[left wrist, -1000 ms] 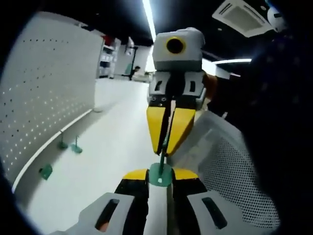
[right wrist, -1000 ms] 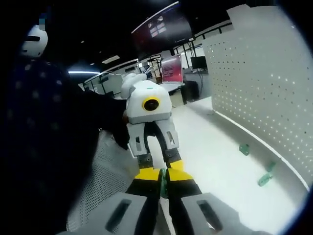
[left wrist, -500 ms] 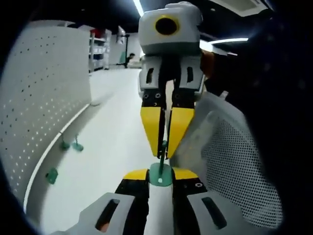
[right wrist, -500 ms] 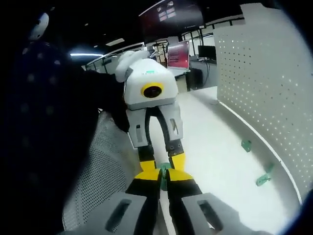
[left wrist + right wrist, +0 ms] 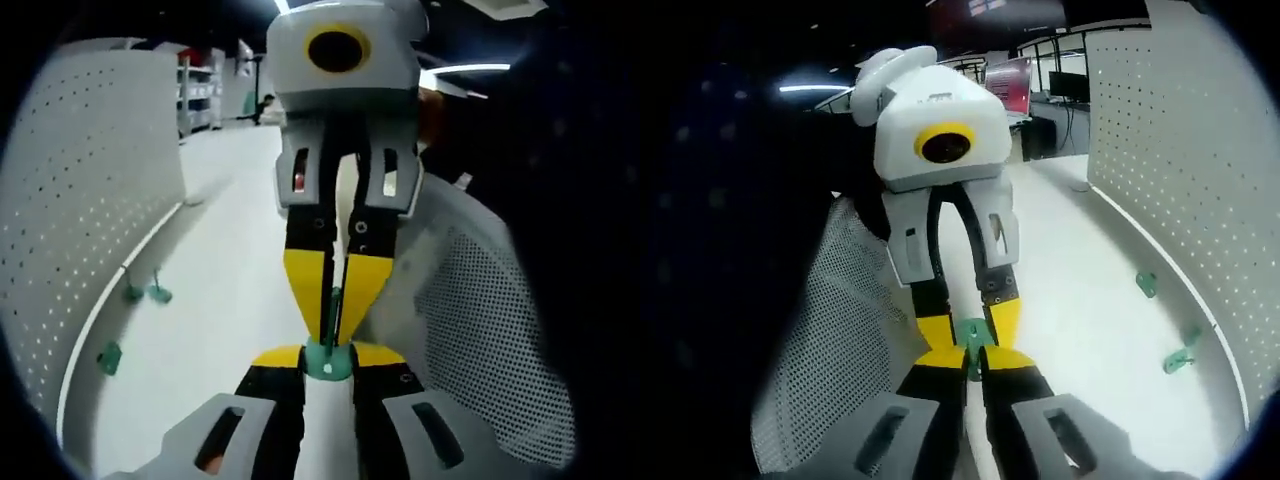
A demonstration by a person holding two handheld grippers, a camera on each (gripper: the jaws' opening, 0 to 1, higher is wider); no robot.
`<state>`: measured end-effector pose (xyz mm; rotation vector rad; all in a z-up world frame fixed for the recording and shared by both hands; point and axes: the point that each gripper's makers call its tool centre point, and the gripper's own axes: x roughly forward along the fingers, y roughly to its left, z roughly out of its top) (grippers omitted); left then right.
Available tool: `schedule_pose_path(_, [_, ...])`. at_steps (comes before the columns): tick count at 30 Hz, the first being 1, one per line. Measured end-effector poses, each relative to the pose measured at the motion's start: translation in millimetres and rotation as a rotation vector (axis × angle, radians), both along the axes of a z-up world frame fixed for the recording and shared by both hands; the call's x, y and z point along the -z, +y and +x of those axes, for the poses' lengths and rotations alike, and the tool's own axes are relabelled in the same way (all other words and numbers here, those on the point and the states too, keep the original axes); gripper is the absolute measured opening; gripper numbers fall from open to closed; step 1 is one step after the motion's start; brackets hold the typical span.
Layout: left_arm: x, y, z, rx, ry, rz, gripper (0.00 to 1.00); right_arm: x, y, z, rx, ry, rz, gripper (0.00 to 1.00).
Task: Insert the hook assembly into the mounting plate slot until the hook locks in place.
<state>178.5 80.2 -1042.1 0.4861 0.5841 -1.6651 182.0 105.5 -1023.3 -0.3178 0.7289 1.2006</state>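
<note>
Left gripper [image 5: 327,358] fingers pinch the green mounting plate [image 5: 327,360]; right gripper [image 5: 974,362] fingers pinch the thin hook assembly [image 5: 974,340], both held mid-air above the tabletop [image 5: 220,300]. Judgement: keep both aligned, press straight until locked. Spare green pieces [image 5: 1175,360] lie by the pegboard [image 5: 1180,170].

No text is legible — signs, labels, numbers all unreadable.

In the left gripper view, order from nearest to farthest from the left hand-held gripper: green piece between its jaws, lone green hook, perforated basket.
1. Green piece, held at its tips.
2. Perforated basket, right.
3. Lone green hook, far left by the pegboard.
</note>
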Motion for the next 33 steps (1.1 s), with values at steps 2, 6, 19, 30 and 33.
schedule_pose_path(2, [0.2,0,0.2,-0.001,-0.001,0.004,0.17,0.6,0,0,0.0,0.0,-0.003,0.02])
schedule_pose_path(6, [0.2,-1,0.8,-0.007,0.001,0.011,0.17,2.7,1,1,-0.001,-0.003,-0.014,0.02])
schedule_pose_path(19, [1.2,0,-0.4,-0.019,0.014,0.021,0.17,7.0,2,0,0.001,0.011,-0.024,0.01])
schedule_pose_path(30, [-2.9,-2,13.3,-0.09,-0.007,-0.021,0.18,2.5,-1,13,0.064,-0.024,-0.017,0.01])
schedule_pose_path(33, [-3.4,-1,15.7,-0.109,0.001,-0.026,0.19,-0.1,-2,15,0.075,-0.033,-0.013,0.01])
